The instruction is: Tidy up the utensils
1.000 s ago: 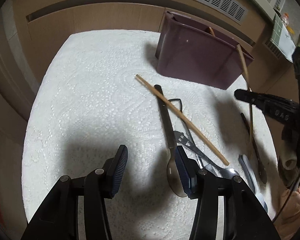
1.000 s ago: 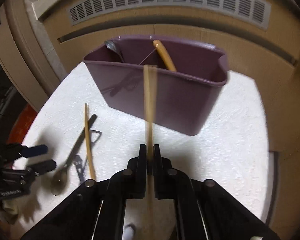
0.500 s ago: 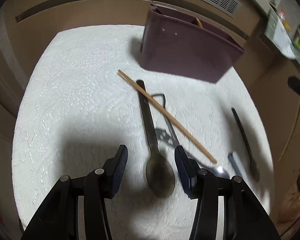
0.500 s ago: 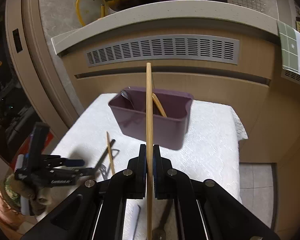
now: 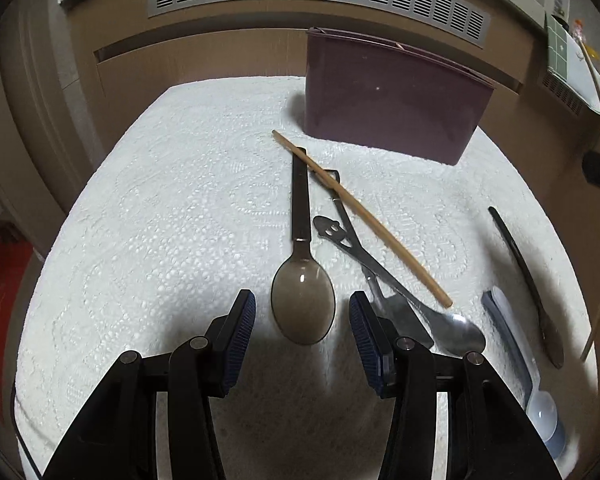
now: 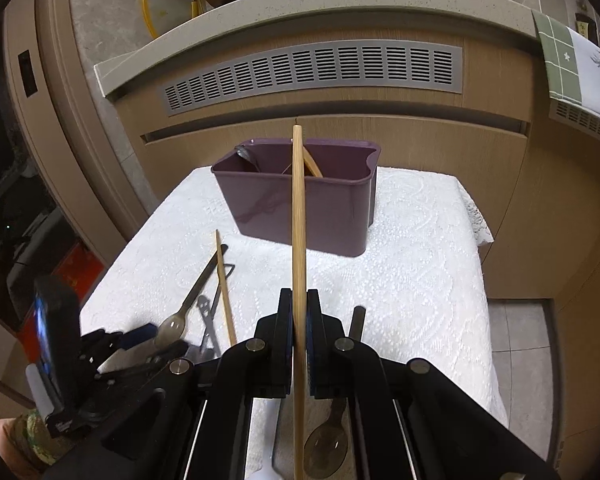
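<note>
My left gripper (image 5: 303,322) hovers open low over the white cloth. The bowl of a brown translucent spoon (image 5: 303,304) lies between its fingers, and the pads stand clear of it. My right gripper (image 6: 298,314) is shut on a wooden chopstick (image 6: 297,216), which it holds upright above the table's near side. Past it stands the purple bin (image 6: 300,208), with a metal spoon and a wooden utensil inside. A second chopstick (image 5: 360,216) lies slanted across the brown spoon's handle. The left gripper (image 6: 155,340) also shows at the lower left of the right wrist view.
A slotted metal utensil (image 5: 340,236) and a metal spoon (image 5: 460,334) lie right of the brown spoon. Farther right are a white plastic spoon (image 5: 512,340) and a dark wooden spoon (image 5: 524,276). A vented cabinet (image 6: 312,72) rises behind the cloth-covered table (image 6: 412,264).
My left gripper has slid to the right, so the brown spoon's bowl now sits between its fingers. My right gripper has risen and drawn back from the bin, chopstick still held.
</note>
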### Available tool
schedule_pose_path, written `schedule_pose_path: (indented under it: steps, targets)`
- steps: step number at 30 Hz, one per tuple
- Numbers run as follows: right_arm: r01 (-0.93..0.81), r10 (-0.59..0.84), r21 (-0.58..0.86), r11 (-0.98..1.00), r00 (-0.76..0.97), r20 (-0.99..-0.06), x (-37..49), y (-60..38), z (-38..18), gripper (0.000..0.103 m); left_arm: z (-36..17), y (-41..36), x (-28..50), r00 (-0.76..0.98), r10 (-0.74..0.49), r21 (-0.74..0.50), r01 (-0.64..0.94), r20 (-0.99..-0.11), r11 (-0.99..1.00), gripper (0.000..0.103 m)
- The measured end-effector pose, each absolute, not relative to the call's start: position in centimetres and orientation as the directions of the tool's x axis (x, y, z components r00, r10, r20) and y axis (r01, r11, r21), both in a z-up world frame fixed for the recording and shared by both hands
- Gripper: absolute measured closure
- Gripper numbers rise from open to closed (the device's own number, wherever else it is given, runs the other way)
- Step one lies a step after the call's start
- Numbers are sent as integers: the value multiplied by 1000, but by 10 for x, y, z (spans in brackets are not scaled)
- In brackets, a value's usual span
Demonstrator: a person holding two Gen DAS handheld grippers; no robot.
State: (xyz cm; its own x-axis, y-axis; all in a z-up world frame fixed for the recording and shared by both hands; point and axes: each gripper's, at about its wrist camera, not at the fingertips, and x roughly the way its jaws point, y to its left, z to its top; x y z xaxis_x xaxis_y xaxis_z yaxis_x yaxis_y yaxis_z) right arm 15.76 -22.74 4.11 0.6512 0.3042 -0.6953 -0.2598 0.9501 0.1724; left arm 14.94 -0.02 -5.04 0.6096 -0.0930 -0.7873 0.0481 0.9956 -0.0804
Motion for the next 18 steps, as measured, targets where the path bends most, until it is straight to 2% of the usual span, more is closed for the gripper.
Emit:
schedule_pose_path:
  steps: [5, 10, 12, 13, 15, 18]
  targets:
    - [-249, 281, 153, 956, 647, -709, 154, -225, 36, 98, -49, -1, 153, 602, -145, -134, 64, -785, 989, 44]
    - [-244, 271, 142, 959, 649, -710, 152, -221, 35, 98, -50, -4, 158, 608, -167, -151, 78, -776, 986, 44]
    - [-242, 266, 137, 960, 653, -709, 150, -221, 34, 98, -49, -2, 158, 619, -159, -147, 72, -769, 987, 55]
    - [-241, 262, 133, 961, 655, -709, 150, -220, 35, 98, -49, -1, 158, 623, -151, -140, 68, -767, 988, 71]
    - [-236, 251, 121, 964, 660, -708, 149, -219, 35, 98, -46, 4, 156, 634, -154, -143, 69, -758, 987, 70]
    - [-240, 249, 113, 964, 667, -702, 144, -219, 38, 98, -20, 9, 139, 710, -144, -110, 93, -690, 990, 71]
